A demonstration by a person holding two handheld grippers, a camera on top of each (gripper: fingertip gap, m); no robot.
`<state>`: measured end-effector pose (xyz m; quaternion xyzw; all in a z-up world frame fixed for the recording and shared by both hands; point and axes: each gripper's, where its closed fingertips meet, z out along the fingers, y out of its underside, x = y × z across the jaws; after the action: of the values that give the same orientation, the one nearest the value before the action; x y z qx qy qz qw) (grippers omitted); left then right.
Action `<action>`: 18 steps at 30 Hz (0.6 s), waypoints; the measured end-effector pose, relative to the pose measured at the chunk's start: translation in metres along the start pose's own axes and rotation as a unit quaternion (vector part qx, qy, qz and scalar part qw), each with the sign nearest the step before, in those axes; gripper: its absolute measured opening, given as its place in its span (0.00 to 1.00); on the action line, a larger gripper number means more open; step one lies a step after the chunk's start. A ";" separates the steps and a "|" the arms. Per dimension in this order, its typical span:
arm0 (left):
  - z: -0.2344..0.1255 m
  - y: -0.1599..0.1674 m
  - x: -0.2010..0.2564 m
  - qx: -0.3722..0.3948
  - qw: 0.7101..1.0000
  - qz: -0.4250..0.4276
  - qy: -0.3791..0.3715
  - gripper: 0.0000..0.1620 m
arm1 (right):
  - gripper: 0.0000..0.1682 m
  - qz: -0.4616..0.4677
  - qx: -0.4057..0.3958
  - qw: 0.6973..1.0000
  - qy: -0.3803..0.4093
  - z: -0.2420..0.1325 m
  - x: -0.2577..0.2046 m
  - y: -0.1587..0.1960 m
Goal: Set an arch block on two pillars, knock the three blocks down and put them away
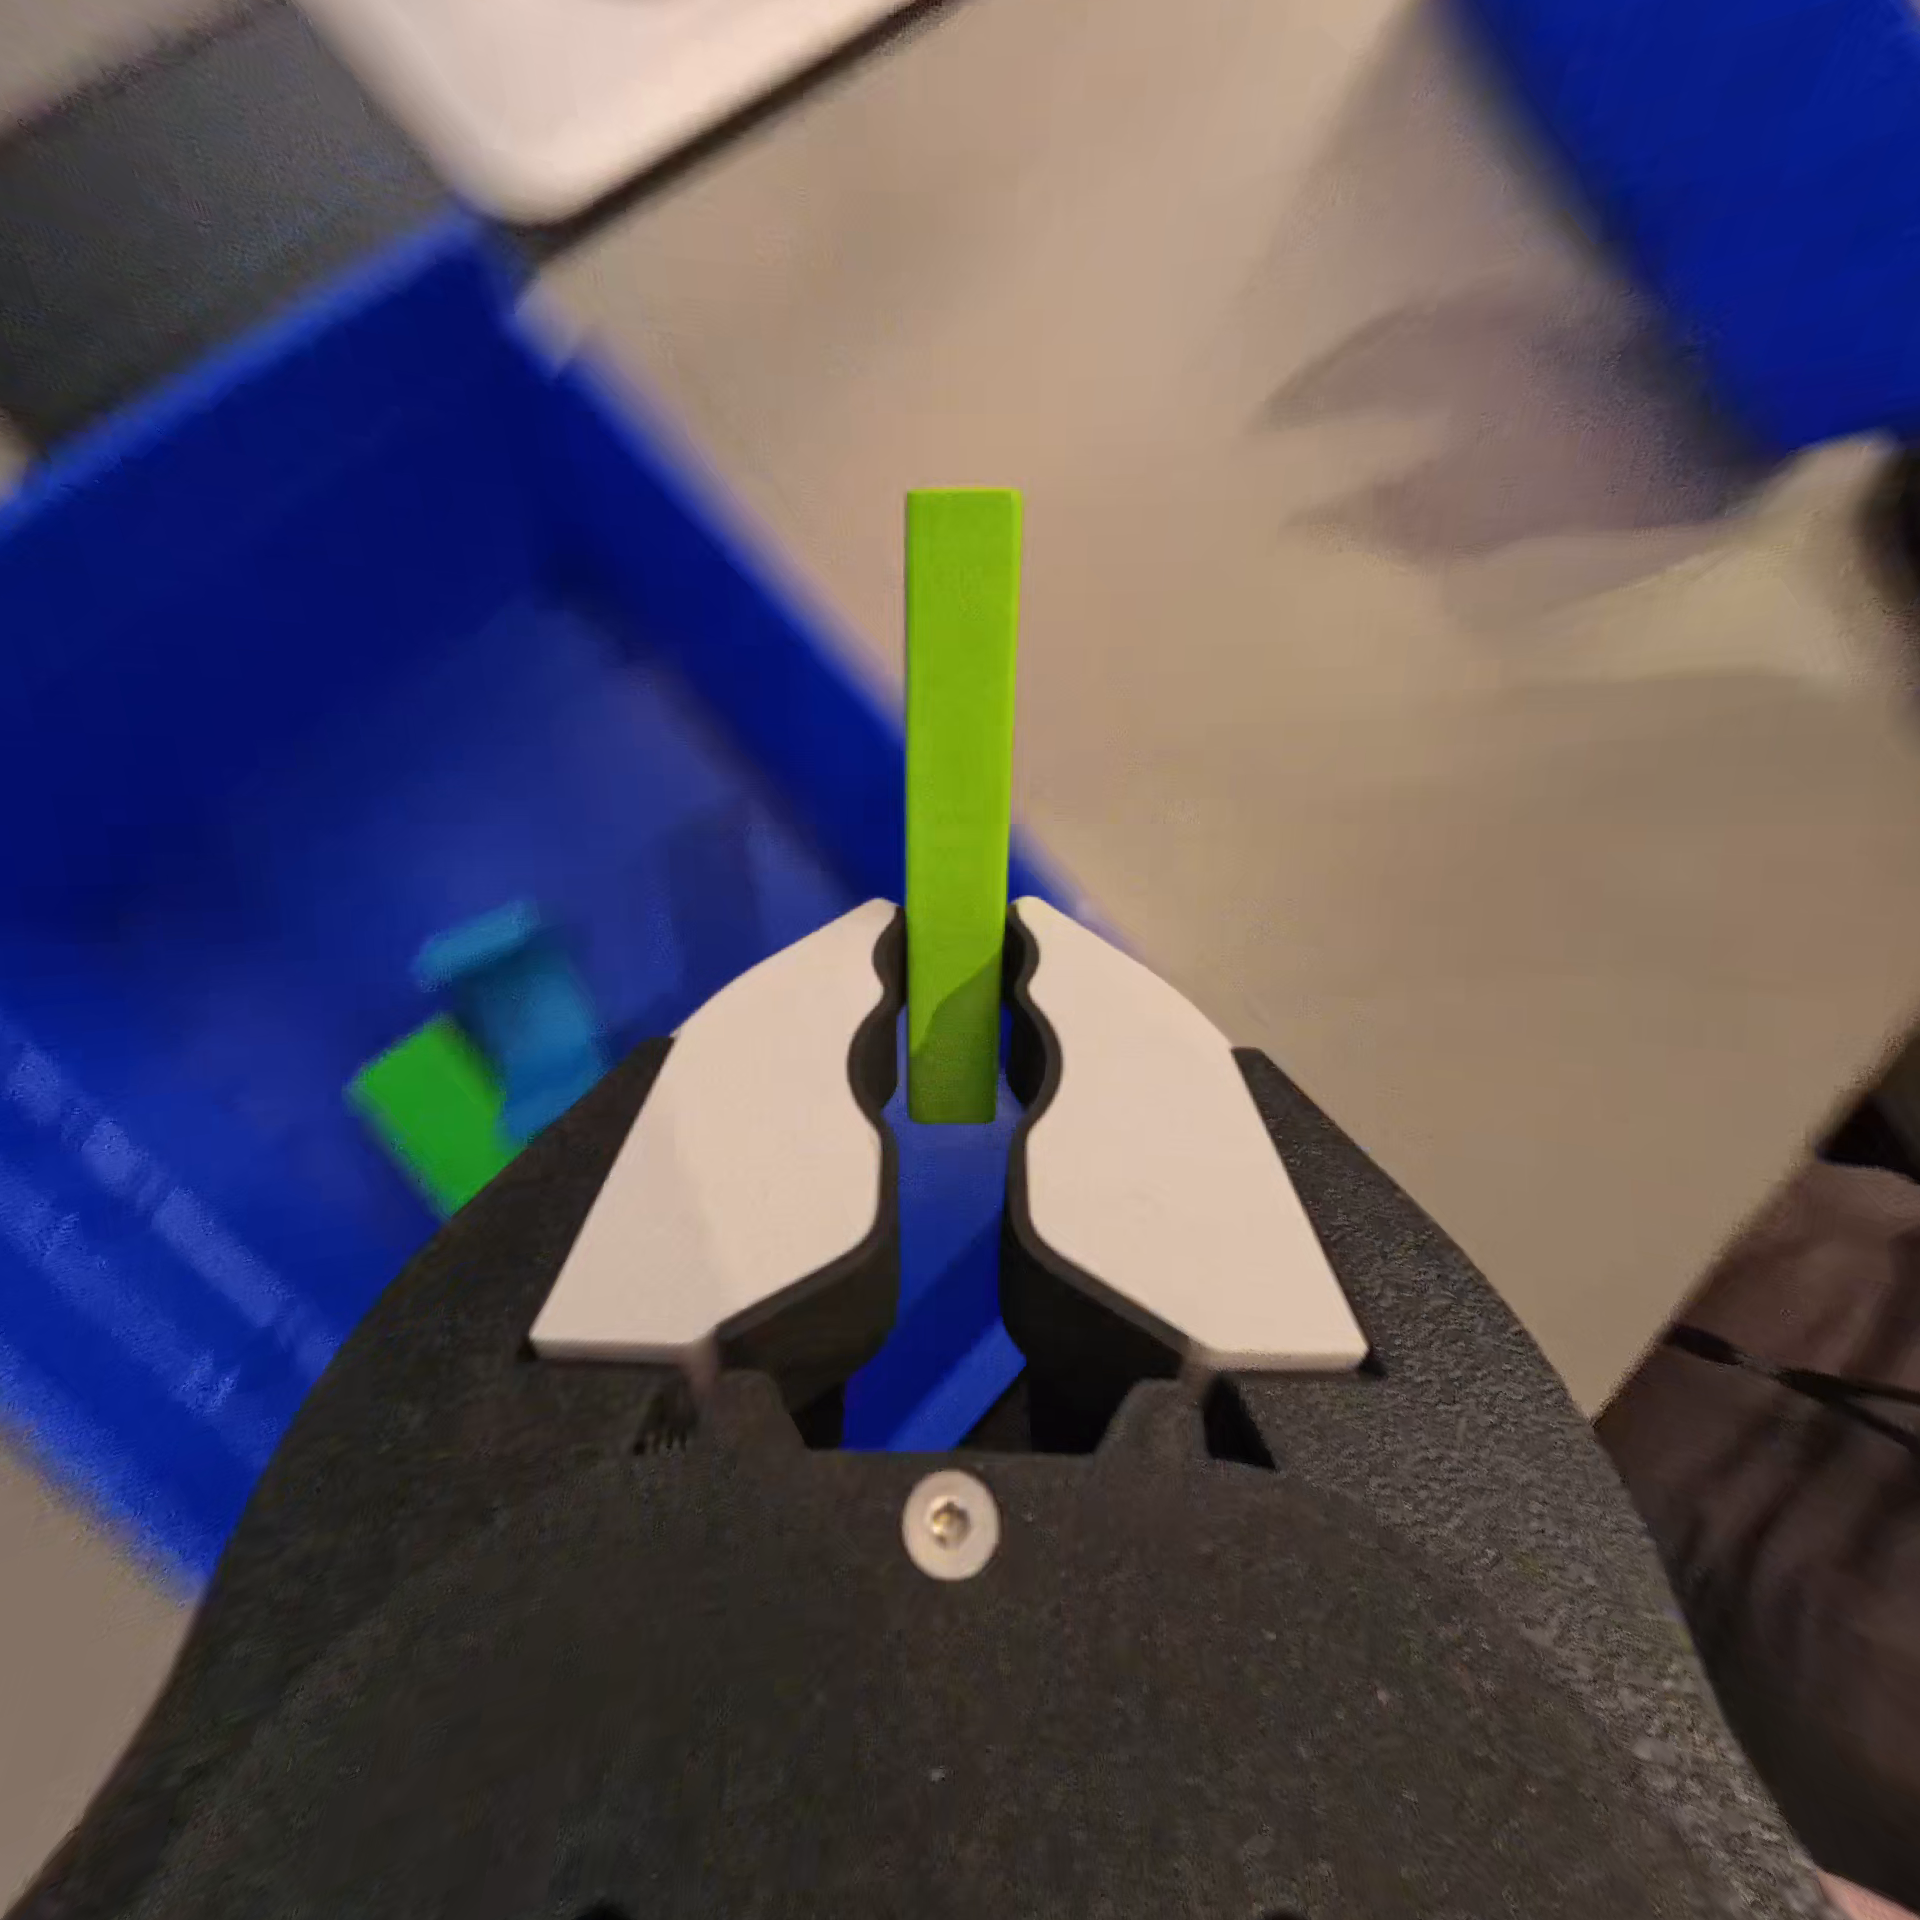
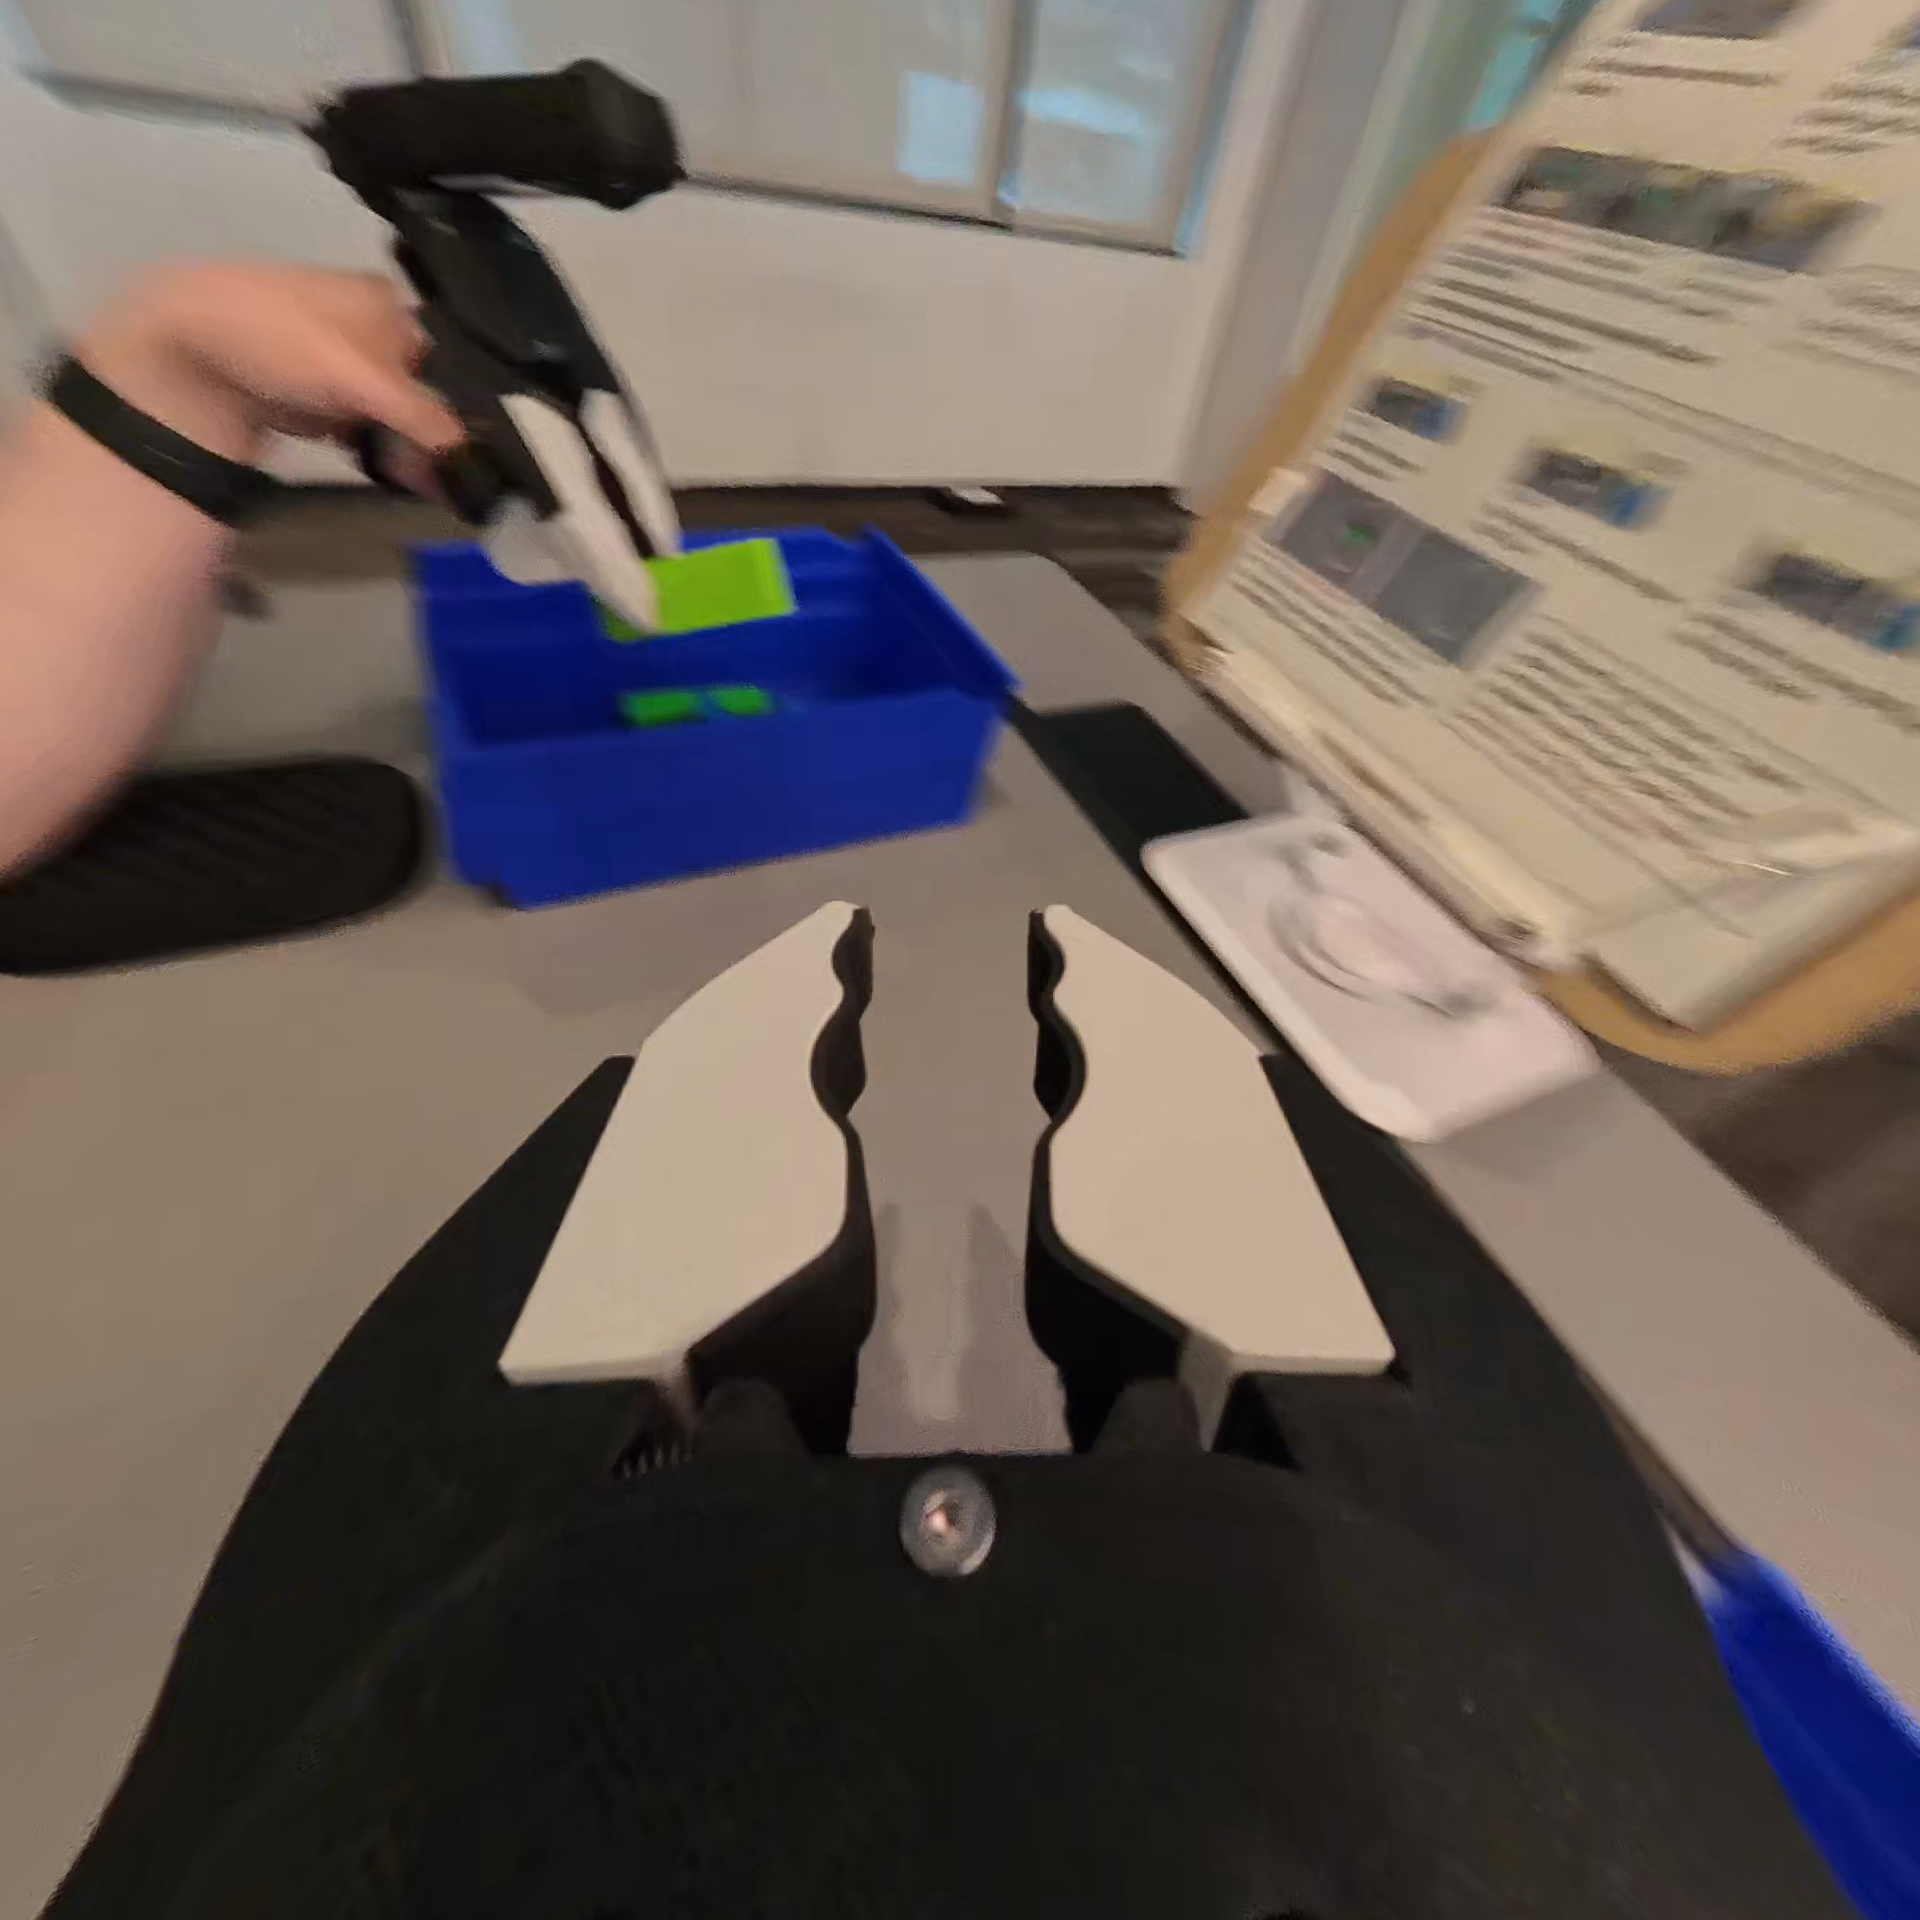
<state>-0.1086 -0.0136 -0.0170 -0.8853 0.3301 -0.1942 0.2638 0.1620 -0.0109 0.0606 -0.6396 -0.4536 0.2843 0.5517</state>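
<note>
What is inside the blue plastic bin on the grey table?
Inside the blue plastic bin lie a green block and a light-blue block, touching. The left gripper, shut on a flat lime-green block, hides part of the floor; motion blur hides the blocks' shapes.

Left wrist view: above blue bin (image 1: 312,644); right: low, farther, facing bin.

No legible writing anywhere. Blurred print and small pictures on a large pale poster board (image 2: 1621,499), standing right of the right claw (image 2: 948,925); nothing decipherable.
</note>
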 end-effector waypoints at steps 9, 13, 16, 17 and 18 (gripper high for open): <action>0.008 -0.049 0.175 0.099 0.943 0.211 0.238 0.10 | 0.31 0.167 0.098 0.960 -0.201 0.062 -0.105 -0.027; 0.023 -0.047 0.180 0.097 0.939 0.246 0.220 0.20 | 0.10 0.177 0.098 0.939 -0.279 0.055 -0.124 -0.026; 0.024 -0.053 0.147 0.097 0.956 0.245 0.128 0.39 | 0.10 0.158 0.062 0.967 -0.190 0.064 -0.098 -0.010; 0.023 -0.053 0.125 0.090 0.965 0.235 0.073 0.44 | 0.10 0.154 0.038 0.980 -0.117 0.068 -0.074 0.002; 0.019 -0.050 0.097 0.073 0.972 0.221 0.009 0.43 | 0.10 0.148 0.006 0.988 -0.037 0.069 -0.048 0.018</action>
<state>-0.0054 -0.0415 0.0143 -0.7669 0.5047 -0.1624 0.3616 0.0872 -0.0225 0.0206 -0.6852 -0.3722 0.3896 0.4901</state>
